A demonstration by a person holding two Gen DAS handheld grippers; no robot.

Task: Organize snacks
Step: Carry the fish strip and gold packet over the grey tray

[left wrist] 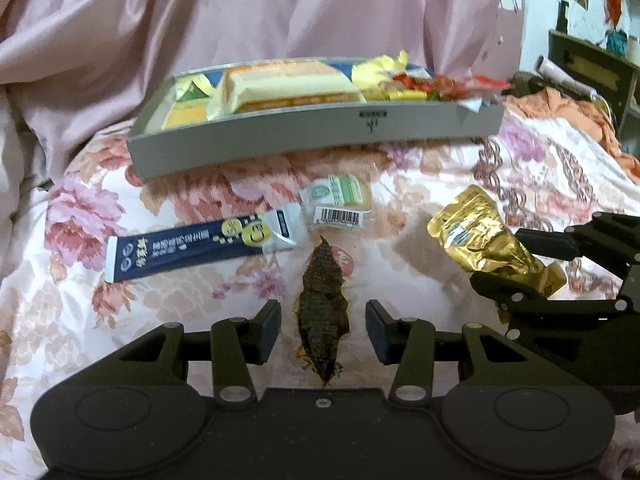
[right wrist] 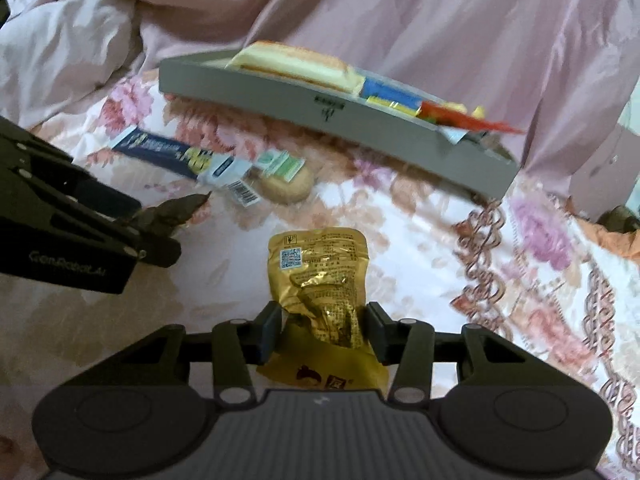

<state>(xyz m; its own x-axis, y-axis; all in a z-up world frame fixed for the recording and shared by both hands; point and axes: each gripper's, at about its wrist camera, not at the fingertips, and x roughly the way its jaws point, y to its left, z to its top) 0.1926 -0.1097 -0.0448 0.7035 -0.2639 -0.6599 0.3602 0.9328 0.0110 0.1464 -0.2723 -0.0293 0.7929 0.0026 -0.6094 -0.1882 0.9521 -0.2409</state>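
Observation:
A dark brown patterned snack packet (left wrist: 322, 316) lies on the floral bedspread between the fingers of my left gripper (left wrist: 323, 330), which is open, with a gap on each side of the packet. My right gripper (right wrist: 323, 328) is shut on a crinkled gold foil packet (right wrist: 320, 276), pads pressing its lower half. In the left wrist view the gold foil packet (left wrist: 476, 232) and right gripper (left wrist: 500, 258) sit at the right. The right wrist view shows the left gripper (right wrist: 156, 228) at the left edge. A grey tray (left wrist: 312, 140) holding several snacks stands behind.
A dark blue stick packet (left wrist: 200, 248) and a clear-wrapped round pastry (left wrist: 340, 200) lie between the grippers and the tray (right wrist: 280, 96). Pink bedding (left wrist: 280, 8) is piled behind it. An orange cloth (left wrist: 560, 108) and dark furniture (left wrist: 592, 64) are at the right.

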